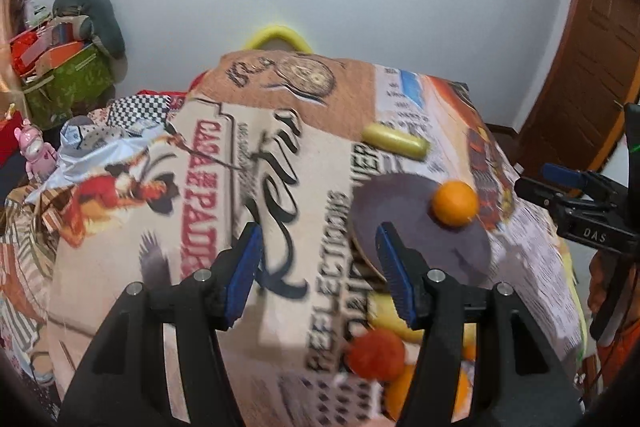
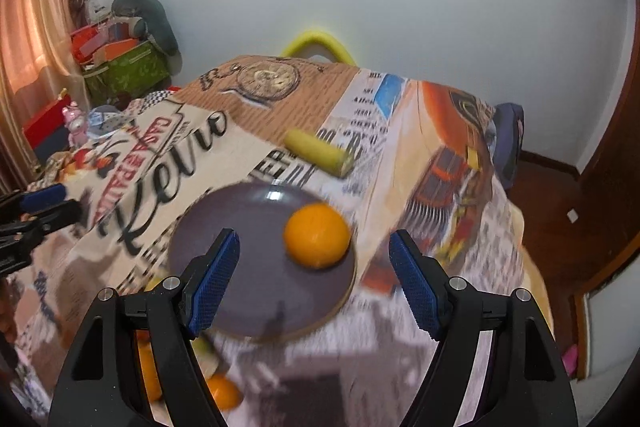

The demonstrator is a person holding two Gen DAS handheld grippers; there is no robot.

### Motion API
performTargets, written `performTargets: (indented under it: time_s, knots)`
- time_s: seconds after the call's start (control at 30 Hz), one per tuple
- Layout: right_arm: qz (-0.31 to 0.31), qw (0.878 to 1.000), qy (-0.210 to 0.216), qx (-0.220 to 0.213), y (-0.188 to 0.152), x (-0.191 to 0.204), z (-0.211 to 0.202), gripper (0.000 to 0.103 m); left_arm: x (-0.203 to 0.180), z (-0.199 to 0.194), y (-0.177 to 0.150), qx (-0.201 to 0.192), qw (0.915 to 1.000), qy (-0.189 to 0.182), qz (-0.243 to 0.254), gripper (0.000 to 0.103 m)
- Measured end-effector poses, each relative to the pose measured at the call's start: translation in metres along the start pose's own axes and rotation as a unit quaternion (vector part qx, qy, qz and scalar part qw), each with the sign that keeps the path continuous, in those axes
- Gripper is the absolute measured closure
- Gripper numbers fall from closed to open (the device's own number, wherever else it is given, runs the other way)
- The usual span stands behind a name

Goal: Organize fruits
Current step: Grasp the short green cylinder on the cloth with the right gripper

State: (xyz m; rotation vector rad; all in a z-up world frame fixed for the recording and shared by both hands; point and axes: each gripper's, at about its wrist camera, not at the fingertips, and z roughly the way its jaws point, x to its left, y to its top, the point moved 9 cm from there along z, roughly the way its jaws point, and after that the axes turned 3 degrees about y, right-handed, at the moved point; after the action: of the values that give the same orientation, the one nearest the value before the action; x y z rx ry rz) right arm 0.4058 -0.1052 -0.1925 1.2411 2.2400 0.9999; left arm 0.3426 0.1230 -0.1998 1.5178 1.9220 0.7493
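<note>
With one orange [image 2: 317, 241] on the grey plate [image 2: 224, 227], we hold both the left gripper [image 1: 320, 275] and right gripper [image 2: 314, 283] wide open and empty, probably needing next to reach the near-edge fruit pile [image 1: 384, 355].

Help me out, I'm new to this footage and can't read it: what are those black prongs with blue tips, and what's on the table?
Those are handheld grippers, one per hand, each with its own camera looking along its fingers. One picture shows the left gripper, the other the right gripper. Both are open and hold nothing. On the patterned tablecloth lies a grey plate carrying an orange. Beyond it lies a yellow fruit, too blurred to name. More fruit sits near the front edge.
</note>
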Motion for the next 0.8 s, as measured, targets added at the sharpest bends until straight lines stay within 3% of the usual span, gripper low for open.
performTargets:
  time_s: [0.23, 0.53, 0.8]
  knots:
    - [-0.027, 0.999, 0.012, 0.029, 0.032, -0.001, 0.068, 0.029, 0.034, 0.041, 0.033, -0.009, 0.9996, 0.026, 0.004, 0.045]
    - [-0.044, 0.992, 0.042, 0.114, 0.050, -0.014, 0.170, 0.031, 0.063, 0.102, 0.017, 0.044, 0.9988, 0.018, 0.012, 0.045]
    - [-0.167, 0.970, 0.010, 0.177, 0.046, 0.011, 0.221, 0.031, 0.058, 0.121, 0.005, 0.053, 0.9979, 0.013, 0.035, 0.045]
